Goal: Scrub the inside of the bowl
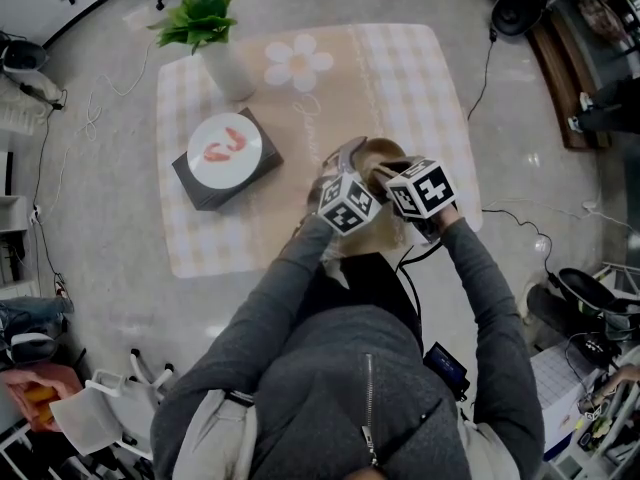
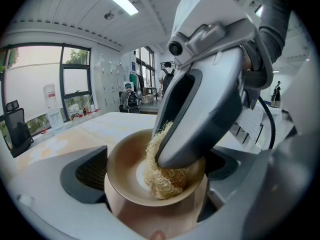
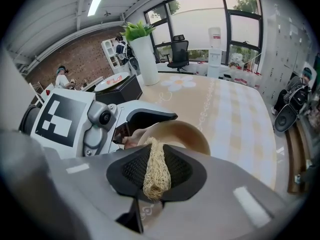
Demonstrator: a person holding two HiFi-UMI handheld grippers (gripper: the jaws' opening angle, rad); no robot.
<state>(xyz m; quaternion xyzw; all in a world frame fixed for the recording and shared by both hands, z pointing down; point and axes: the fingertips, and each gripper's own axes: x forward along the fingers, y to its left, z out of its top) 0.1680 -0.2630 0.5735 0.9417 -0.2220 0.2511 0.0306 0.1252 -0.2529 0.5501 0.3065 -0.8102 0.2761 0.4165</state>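
A tan bowl point(image 2: 125, 170) is tilted up off the table, and my left gripper point(image 2: 156, 186) is shut on its rim. In the head view the bowl point(image 1: 362, 154) shows just beyond the two marker cubes. My right gripper point(image 3: 156, 178) is shut on a pale fibrous loofah scrubber point(image 3: 156, 170). In the left gripper view the scrubber point(image 2: 161, 178) presses against the bowl's inner wall, under the right gripper's grey body point(image 2: 210, 104). From the right gripper view, the bowl's rim point(image 3: 186, 132) lies just past the jaws, with the left gripper point(image 3: 100, 120) beside it.
The table carries a checked cloth point(image 1: 400, 78). A potted plant in a white vase point(image 1: 222, 56) stands at its far left. A white plate point(image 1: 225, 150) with something red on it rests on a dark box. Cables and chairs surround the table.
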